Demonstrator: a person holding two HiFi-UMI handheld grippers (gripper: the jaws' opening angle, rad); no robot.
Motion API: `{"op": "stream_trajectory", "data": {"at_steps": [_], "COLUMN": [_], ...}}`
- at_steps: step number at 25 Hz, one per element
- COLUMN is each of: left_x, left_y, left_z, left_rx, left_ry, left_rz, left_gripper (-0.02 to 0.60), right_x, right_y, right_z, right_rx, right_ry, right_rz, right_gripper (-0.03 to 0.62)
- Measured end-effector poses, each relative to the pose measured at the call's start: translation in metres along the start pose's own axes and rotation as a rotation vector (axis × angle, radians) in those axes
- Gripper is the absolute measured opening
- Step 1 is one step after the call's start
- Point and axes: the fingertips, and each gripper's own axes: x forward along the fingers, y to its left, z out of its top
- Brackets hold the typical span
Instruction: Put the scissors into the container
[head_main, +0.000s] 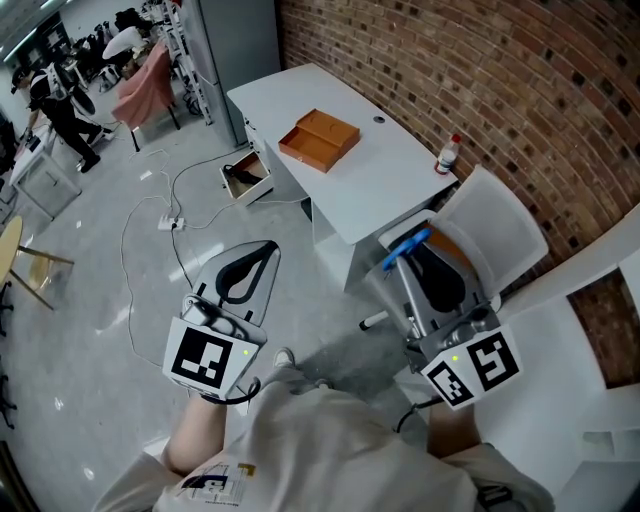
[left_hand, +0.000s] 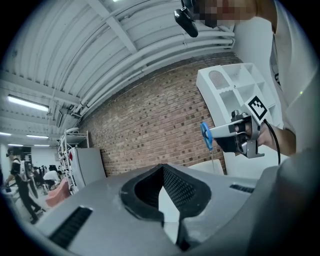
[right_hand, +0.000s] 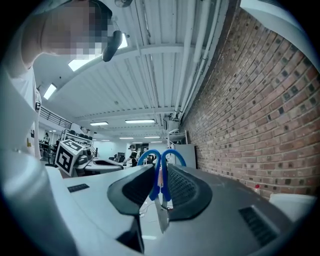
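The scissors (right_hand: 161, 186) have blue handles and sit pinched between the pads of my right gripper (right_hand: 161, 171). Their loops stick out past the jaw tips and the blade runs back toward the camera. In the head view the blue handles (head_main: 407, 247) show at the tip of the right gripper (head_main: 420, 250), just in front of the white table. An orange open container (head_main: 320, 138) lies on that table (head_main: 385, 185), well beyond both grippers. My left gripper (head_main: 256, 258) hangs over the floor at the left. Its jaws (left_hand: 167, 200) stand apart with nothing between them.
A small white bottle with a red cap (head_main: 447, 155) stands at the table's right edge by the brick wall. White chairs (head_main: 505, 235) crowd the right side. Cables and a power strip (head_main: 170, 222) lie on the floor, and a low open box (head_main: 245, 175) sits beside the table.
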Motion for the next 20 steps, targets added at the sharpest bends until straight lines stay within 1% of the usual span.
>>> {"op": "stream_trajectory", "data": {"at_steps": [4,12,16,20], "left_x": [0.004,0.020,0.037,0.056], "left_y": [0.001,0.013,0.024,0.048], "left_z": [-0.008,-0.027,-0.042,-0.055], "left_rx": [-0.007,-0.004,-0.003,-0.024], "left_ry": [0.010,-0.026,-0.030,-0.025], "left_rz": [0.010,0.007,-0.015,-0.024], "left_gripper": [0.008,0.008,0.008,0.008], "right_x": [0.003,0.022,0.041,0.073], "right_y": [-0.003,-0.010,-0.017,-0.027], "right_z": [-0.007,-0.025,-0.038,-0.051], "right_rx": [0.001,-0.020,-0.025,-0.025], "right_ry": [0.002,-0.012,-0.004,0.025], "right_rz": [0.014,0.011,0.000,-0.003], "right_gripper": [0.084,0.084,0.084,0.084]}}
